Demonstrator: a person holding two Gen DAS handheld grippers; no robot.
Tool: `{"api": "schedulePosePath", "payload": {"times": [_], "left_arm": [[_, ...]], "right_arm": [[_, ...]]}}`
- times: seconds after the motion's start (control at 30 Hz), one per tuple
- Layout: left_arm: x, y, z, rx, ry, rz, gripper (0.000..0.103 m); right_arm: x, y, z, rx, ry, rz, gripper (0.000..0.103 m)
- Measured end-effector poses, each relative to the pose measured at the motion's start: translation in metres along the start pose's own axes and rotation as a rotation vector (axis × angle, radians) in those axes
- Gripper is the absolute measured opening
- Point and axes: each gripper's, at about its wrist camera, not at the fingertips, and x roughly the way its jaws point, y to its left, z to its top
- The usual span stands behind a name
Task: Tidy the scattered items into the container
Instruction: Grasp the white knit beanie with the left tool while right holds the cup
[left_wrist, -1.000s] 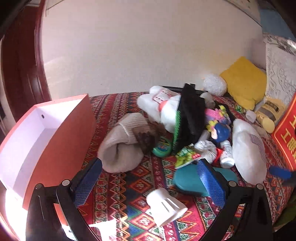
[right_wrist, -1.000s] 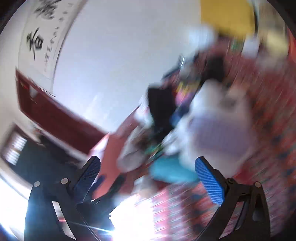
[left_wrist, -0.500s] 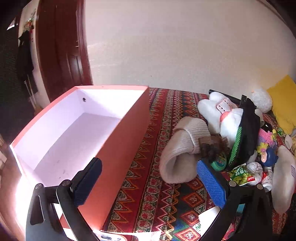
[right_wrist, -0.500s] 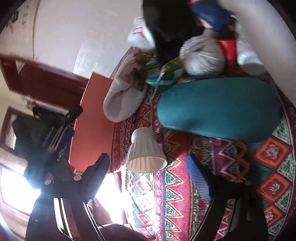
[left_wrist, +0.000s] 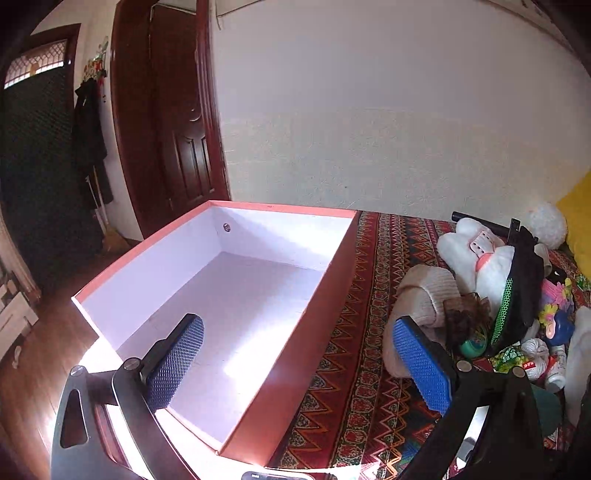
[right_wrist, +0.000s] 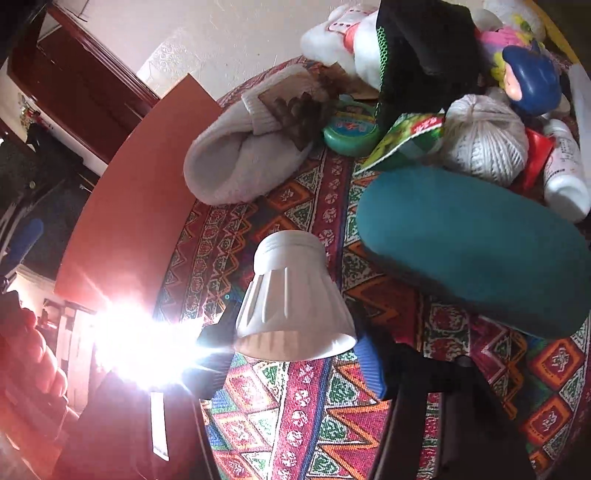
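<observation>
A white ribbed cup (right_wrist: 295, 299) lies on its side on the patterned cloth (right_wrist: 325, 417), mouth toward me. My right gripper (right_wrist: 295, 343) is closing on it, and both pads meet the rim, the blue right pad (right_wrist: 369, 369) at its edge. My left gripper (left_wrist: 297, 325) hangs open and holds nothing over the near corner of the orange box (left_wrist: 280, 208), whose white inside holds nothing. The box's outer wall (right_wrist: 140, 184) rises to the left of the cup.
A pile lies beyond the cup: a beige knit hat (right_wrist: 236, 177), a teal case (right_wrist: 472, 251), a green tin (right_wrist: 351, 129), a yarn ball (right_wrist: 487, 140), a white bottle (right_wrist: 565, 170), a blue toy (right_wrist: 532, 81), a black bag (right_wrist: 424, 48). A white plush (left_wrist: 480, 254) lies behind.
The left view swung from the pile over to the box. The right gripper came down onto the white cup and its jaws narrowed around it.
</observation>
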Motion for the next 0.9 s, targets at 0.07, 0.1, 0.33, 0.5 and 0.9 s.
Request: {"api": "schedulePosePath", "payload": {"times": [0.07,0.1,0.33,0.5,0.9], "left_arm": [[-0.001,-0.018,-0.003,0.063,-0.006,-0.029,0.103],[0.0,-0.029,-0.004,0.095,-0.001,-0.049,0.103],[0.073,-0.108,-0.014,0.247,0.158,-0.142,0.099],[0.149,-0.144,-0.033,0.372,0.282,-0.102,0.094],[0.088,-0.1,0.007,0.04,0.335,-0.449,0.019]], "right_arm": [[-0.016,-0.005,0.003,0.018,-0.065,0.001,0.056],[-0.026,-0.008,0.005,0.023,-0.103,-0.008,0.056],[-0.089,-0.016,0.063,0.015,-0.397,-0.063,0.056],[-0.113,-0.022,0.09,-0.043,-0.541,-0.127,0.056],[-0.108,-0.051,0.092,0.011,-0.522,-0.155,0.056]]}}
